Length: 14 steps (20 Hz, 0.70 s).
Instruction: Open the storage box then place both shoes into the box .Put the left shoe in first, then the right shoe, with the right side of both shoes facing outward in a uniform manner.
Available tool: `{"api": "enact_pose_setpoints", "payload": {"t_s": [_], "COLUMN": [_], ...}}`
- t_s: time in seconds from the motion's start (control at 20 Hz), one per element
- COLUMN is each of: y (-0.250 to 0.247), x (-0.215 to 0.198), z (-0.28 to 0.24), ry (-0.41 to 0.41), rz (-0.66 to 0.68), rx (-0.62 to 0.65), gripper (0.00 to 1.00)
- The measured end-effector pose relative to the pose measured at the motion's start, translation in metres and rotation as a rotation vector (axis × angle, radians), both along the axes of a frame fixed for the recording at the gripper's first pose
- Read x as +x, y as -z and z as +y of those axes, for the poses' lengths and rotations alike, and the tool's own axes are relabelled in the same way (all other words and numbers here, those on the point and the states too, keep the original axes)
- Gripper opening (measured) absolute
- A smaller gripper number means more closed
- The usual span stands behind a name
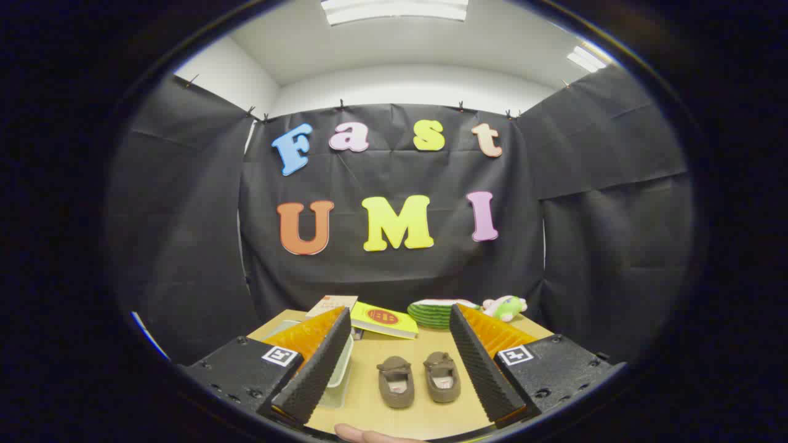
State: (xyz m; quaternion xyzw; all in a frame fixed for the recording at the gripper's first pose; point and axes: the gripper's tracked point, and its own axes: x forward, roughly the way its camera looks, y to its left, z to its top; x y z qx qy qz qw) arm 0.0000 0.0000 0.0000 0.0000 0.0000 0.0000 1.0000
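From the gripper view, the tongs [394,375] stood wide apart, holding nothing, raised above the near part of a pale wooden counter [425,344]. Between the two fingers, on the counter, sat a pair of small brown shoes side by side: the left-hand shoe [396,381] and the right-hand shoe [442,376], just beside each other and apart from both fingers, their openings facing up and their toes pointing away toward the booth's back wall. Which was the left shoe and which the right could not be told. A translucent storage box [340,372] lay flat on the counter just behind the left finger, partly hidden by it, so whether it was open could not be told. Beyond the shoes, near the far edge, lay a yellow booklet [385,320], another booklet [331,304] to its left, a stack of green plates [434,314], and a small green-and-pink plush toy [506,306] beside the plates. A fingertip [363,435] showed just below the shoes.
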Motion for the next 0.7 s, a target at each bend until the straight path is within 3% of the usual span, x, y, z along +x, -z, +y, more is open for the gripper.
{"api": "enact_pose_setpoints", "payload": {"t_s": [0.7], "y": [0.029], "x": [0.015], "z": [-0.014], "ry": [0.019], "rz": [0.057], "rx": [0.000], "gripper": [1.00]}}
